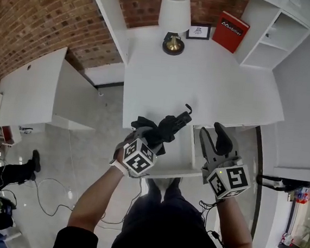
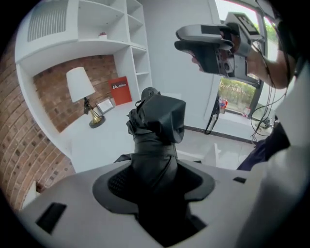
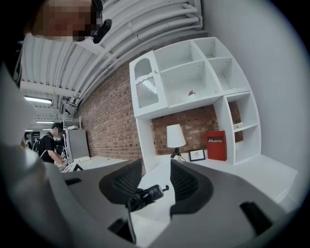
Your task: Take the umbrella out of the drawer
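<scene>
White desk (image 1: 202,82) below; umbrella (image 2: 156,127) clamped in left tool (image 2: 155,180).

White desk (image 1: 202,82) bearing a lamp (image 1: 175,13) and red book (image 1: 231,31) at its back edge, against a brick wall (image 1: 34,16), flanked by white shelves (image 1: 273,34), above a pale floor (image 1: 86,158).

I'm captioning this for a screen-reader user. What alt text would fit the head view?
A person's left gripper clamps a folded black umbrella over the front edge of a white desk; the right gripper hangs beside it, jaws apart, empty. A lamp and red book stand at the back.
</scene>
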